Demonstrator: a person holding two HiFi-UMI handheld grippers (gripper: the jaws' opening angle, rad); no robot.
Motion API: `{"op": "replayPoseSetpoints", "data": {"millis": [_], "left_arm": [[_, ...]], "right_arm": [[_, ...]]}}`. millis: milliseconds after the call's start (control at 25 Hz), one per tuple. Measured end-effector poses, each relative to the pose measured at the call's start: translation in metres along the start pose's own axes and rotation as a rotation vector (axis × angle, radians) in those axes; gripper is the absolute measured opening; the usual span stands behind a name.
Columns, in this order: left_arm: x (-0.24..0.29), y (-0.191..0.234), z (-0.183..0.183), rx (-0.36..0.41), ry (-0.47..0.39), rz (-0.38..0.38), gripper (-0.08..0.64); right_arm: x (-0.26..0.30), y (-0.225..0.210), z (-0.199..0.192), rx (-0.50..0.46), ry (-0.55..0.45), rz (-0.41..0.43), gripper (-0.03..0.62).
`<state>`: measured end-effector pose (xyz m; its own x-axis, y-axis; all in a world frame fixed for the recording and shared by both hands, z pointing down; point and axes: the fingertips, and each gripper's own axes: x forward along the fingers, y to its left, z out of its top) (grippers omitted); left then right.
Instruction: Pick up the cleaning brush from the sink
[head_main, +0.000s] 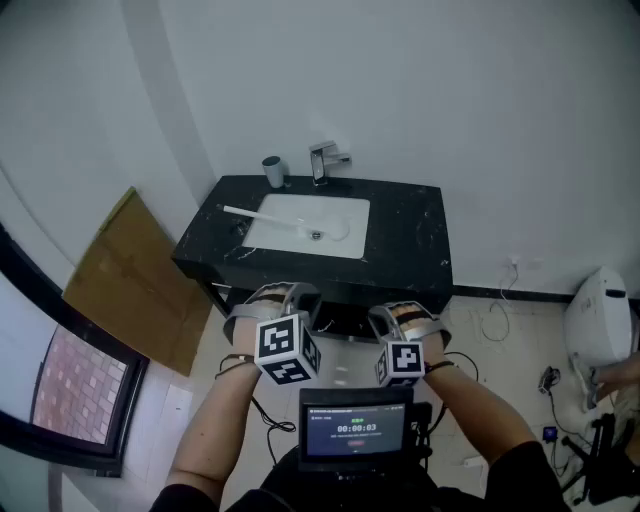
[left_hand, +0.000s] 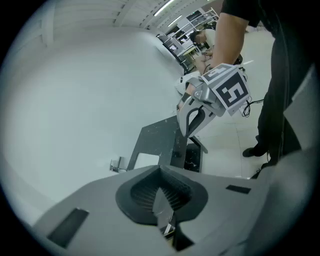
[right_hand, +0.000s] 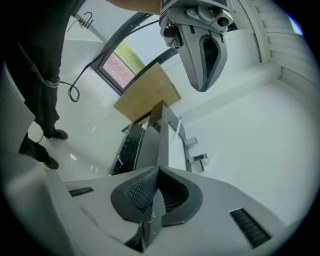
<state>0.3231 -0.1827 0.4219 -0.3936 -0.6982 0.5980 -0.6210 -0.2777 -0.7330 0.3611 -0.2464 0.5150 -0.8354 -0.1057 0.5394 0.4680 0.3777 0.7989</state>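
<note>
Both grippers are up in front of the body, well short of the table (head_main: 405, 235) and tipped down toward it.

Left gripper (head_main: 285, 297): jaws pressed together, nothing between them, confirmed in its own view (left_hand: 162, 200). Right gripper (head_main: 400, 312): same, jaws fully together and empty (right_hand: 157, 195). They sit side by side, close but apart, and each one shows up in the other's view.

Cleaning brush (head_main: 262, 216): white with a long thin handle. It lies across the left rim of the sink (head_main: 285, 240), with its outer end on the black table top and the rest angled into the white basin. It is well apart from both grippers and nothing is touching it.

The table is a black veined vanity against the white wall. A chrome faucet (head_main: 322, 160) stands behind the basin, with a grey cup (head_main: 273, 171) just to its left.

A cardboard sheet (head_main: 130, 280) leans against the wall left of the vanity. A small screen (head_main: 355, 428) showing a timer readout sits at chest level below the grippers. Cables lie on the floor to the right.
</note>
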Motion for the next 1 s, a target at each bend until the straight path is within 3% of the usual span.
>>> {"op": "replayPoseSetpoints", "data": {"millis": [160,360,480,760,920,1000], "left_arm": [[0.006,0.004,-0.028,-0.040,0.035,-0.006,0.002],[0.003,0.031,-0.093,-0.073,0.050,0.074,0.002],[-0.001,0.061,-0.154,-0.146,-0.005,0.069,0.002],[0.003,0.146,-0.321,-0.109,-0.047,0.030,0.002],[0.001,0.189,-0.391,-0.142,-0.096,0.004,0.002],[0.020,0.223,-0.413,-0.173,-0.127,-0.004,0.002]], "right_arm": [[0.006,-0.024,0.008,0.073,-0.025,-0.032,0.000],[0.043,-0.055,0.053,0.142,-0.103,-0.059,0.000],[0.083,-0.085,0.106,0.166,-0.115,-0.100,0.000],[0.198,-0.165,0.217,0.318,-0.060,-0.172,0.000],[0.239,-0.201,0.279,0.413,-0.069,-0.208,0.000],[0.266,-0.227,0.285,0.477,-0.076,-0.231,0.000]]}}
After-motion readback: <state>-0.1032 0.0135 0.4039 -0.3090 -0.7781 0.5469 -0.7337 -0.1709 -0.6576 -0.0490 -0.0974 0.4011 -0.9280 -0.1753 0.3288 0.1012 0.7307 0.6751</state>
